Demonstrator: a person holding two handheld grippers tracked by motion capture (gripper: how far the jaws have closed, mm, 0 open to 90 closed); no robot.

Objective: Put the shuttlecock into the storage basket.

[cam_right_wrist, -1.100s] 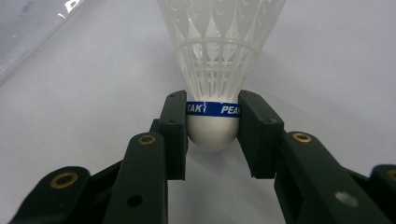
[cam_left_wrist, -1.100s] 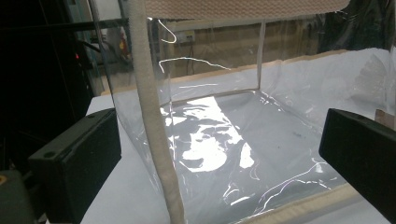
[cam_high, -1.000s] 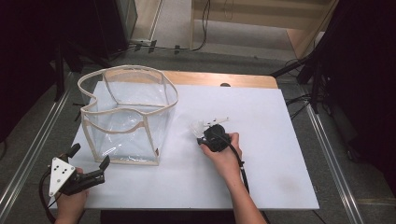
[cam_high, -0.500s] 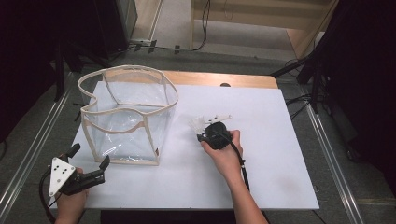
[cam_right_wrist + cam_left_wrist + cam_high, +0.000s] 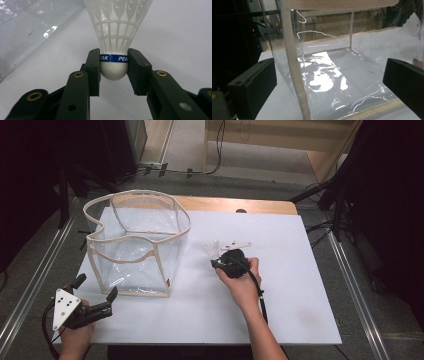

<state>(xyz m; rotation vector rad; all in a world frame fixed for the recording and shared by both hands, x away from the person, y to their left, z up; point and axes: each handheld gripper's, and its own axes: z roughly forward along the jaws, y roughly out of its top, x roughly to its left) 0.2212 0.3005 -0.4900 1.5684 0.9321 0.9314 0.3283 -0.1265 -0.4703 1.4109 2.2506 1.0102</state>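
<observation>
Gripping white mesh-skirted shuttlecock (image 5: 114,37) by rounded cork, right tool (image 5: 114,65), glossy clear bag (image 5: 135,245)

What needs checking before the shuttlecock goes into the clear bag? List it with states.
1. Right gripper shut on shuttlecock at its cork base: ok.
2. Feather skirt clear of the jaws, uncrushed: ok.
3. Clear bag upright, mouth open: ok.
4. Left gripper open near the bag's corner, not holding it: ok.
5. Table between shuttlecock and bag free of obstacles: ok.
6. Bag steady enough unheld: cannot tell.
</observation>
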